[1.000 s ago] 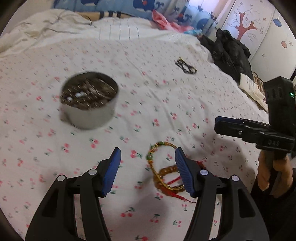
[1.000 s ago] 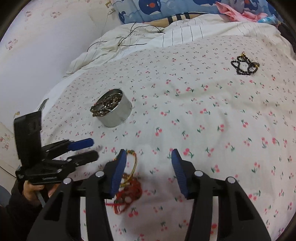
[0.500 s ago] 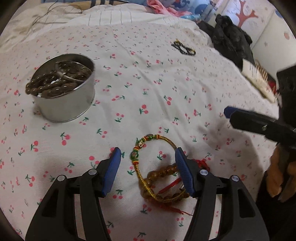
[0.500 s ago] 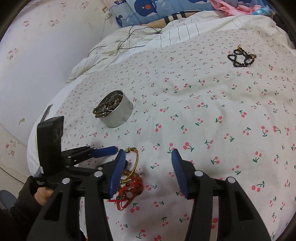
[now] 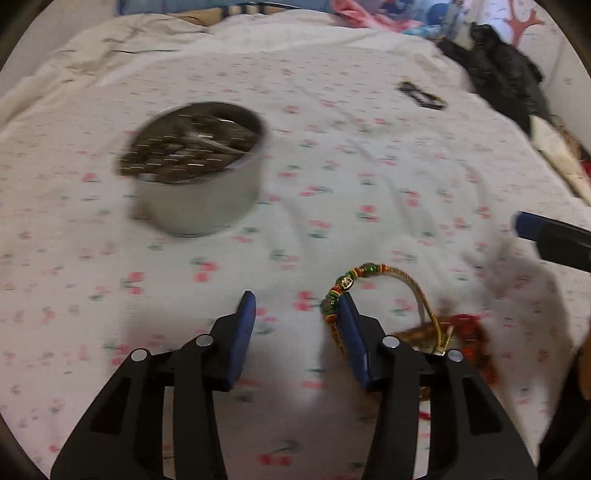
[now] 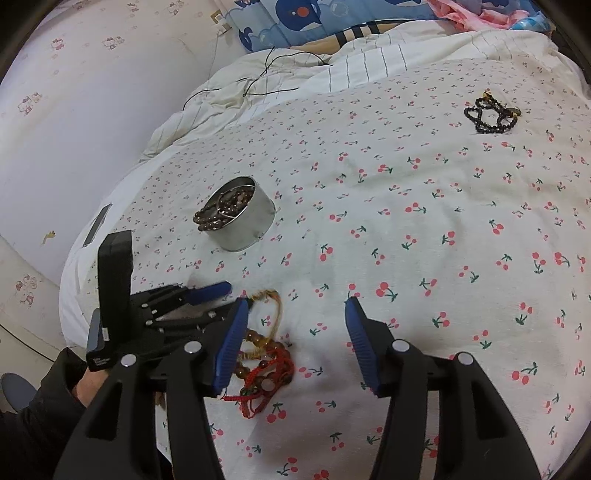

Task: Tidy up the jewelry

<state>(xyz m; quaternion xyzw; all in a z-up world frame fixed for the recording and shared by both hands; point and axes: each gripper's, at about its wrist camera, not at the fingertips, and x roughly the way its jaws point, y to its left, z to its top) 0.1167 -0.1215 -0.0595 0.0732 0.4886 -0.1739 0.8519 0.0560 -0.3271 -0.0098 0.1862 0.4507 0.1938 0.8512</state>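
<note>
A pile of bracelets (image 6: pixel 266 350), gold cord, amber beads and red string, lies on the cherry-print bedspread (image 6: pixel 424 229). In the left wrist view the gold cord bracelet (image 5: pixel 373 280) sits just right of my open left gripper (image 5: pixel 297 314), touching the outside of its right finger. My right gripper (image 6: pixel 293 325) is open and empty, the pile by its left finger. A round metal tin (image 6: pixel 242 218) (image 5: pixel 199 177) holds brown beads. A dark bead bracelet (image 6: pixel 489 114) (image 5: pixel 421 96) lies far back.
A rumpled duvet (image 6: pixel 295 77) and blue pillows (image 6: pixel 314 18) lie at the bed's head. Black clothing (image 5: pixel 502 77) is heaped at the right edge. A phone (image 6: pixel 96 225) lies near the left edge.
My left gripper has shifted left, so the gold cord bracelet now lies outside its right finger instead of between the fingers, and its jaws have narrowed. The right gripper has barely moved.
</note>
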